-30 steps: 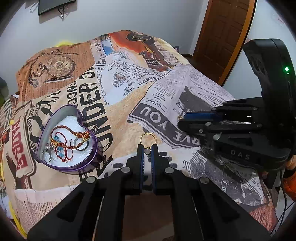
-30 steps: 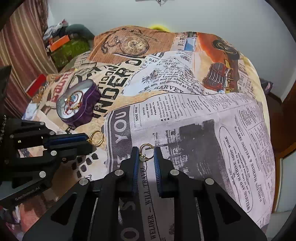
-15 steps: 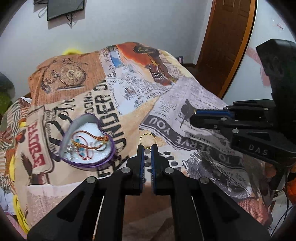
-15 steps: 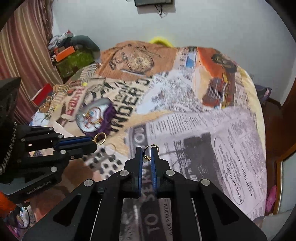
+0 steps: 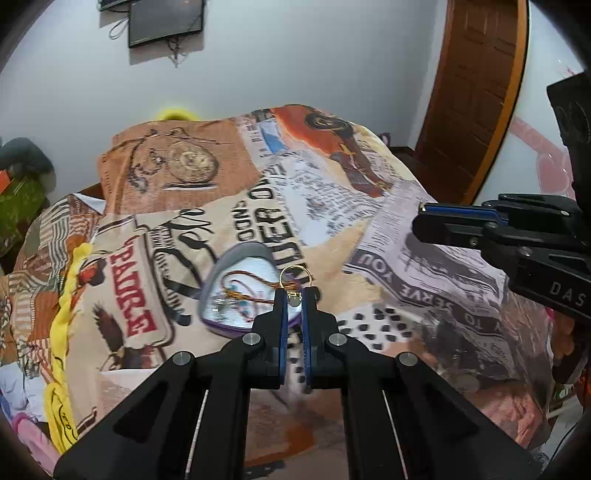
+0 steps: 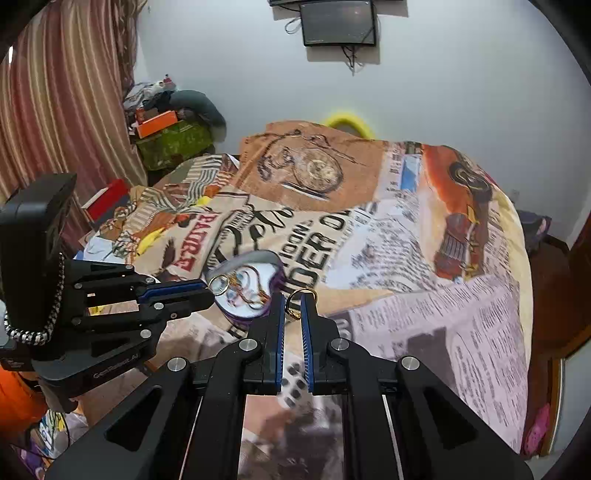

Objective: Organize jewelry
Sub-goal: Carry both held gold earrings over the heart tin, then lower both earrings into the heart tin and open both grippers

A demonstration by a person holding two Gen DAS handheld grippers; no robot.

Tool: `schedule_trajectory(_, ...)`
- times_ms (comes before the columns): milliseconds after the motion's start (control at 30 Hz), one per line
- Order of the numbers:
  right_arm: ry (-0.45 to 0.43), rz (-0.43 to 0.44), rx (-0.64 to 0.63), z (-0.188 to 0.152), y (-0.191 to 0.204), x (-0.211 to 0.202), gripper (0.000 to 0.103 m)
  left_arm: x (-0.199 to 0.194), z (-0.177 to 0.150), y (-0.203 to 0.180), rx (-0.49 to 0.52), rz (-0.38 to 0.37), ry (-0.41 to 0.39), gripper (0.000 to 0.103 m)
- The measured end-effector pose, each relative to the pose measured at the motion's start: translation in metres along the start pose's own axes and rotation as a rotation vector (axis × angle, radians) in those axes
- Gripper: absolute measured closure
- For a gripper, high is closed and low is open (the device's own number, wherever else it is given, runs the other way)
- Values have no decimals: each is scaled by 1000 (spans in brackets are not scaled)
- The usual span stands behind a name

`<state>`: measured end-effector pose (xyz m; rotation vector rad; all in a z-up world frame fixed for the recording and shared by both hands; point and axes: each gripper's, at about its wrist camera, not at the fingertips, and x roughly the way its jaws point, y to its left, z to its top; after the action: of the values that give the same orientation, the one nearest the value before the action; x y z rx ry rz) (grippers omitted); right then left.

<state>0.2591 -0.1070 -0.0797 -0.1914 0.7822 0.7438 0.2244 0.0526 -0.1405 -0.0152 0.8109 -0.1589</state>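
My left gripper is shut on a gold hoop earring and holds it above the bed, in front of a purple heart-shaped tin. The tin holds several bracelets on a white lining. My right gripper is shut on a second gold hoop earring, just right of the tin. In the right wrist view the left gripper and its earring hang over the tin's left edge. The right gripper's fingers show at the right of the left wrist view.
A bedspread printed with newspaper and pocket-watch pictures covers the bed. A wooden door stands at the right. A screen hangs on the far wall. Boxes and clothes pile beside a striped curtain.
Both grippers have lifted up off the bedspread with their earrings. They have moved toward the heart tin, which now lies close in front of both.
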Motion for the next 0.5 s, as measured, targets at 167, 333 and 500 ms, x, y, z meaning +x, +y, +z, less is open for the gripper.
schedule_trajectory(167, 4, 31, -2, 7, 11, 17, 95, -1, -1, 28, -47, 29, -12, 98)
schedule_trajectory(333, 48, 66, 8, 5, 19, 44, 95, 6, -7, 54, -104, 38, -5, 98)
schedule_trajectory(500, 93, 79, -6, 3, 28, 66, 95, 19, -15, 63, -116, 27, 17, 98)
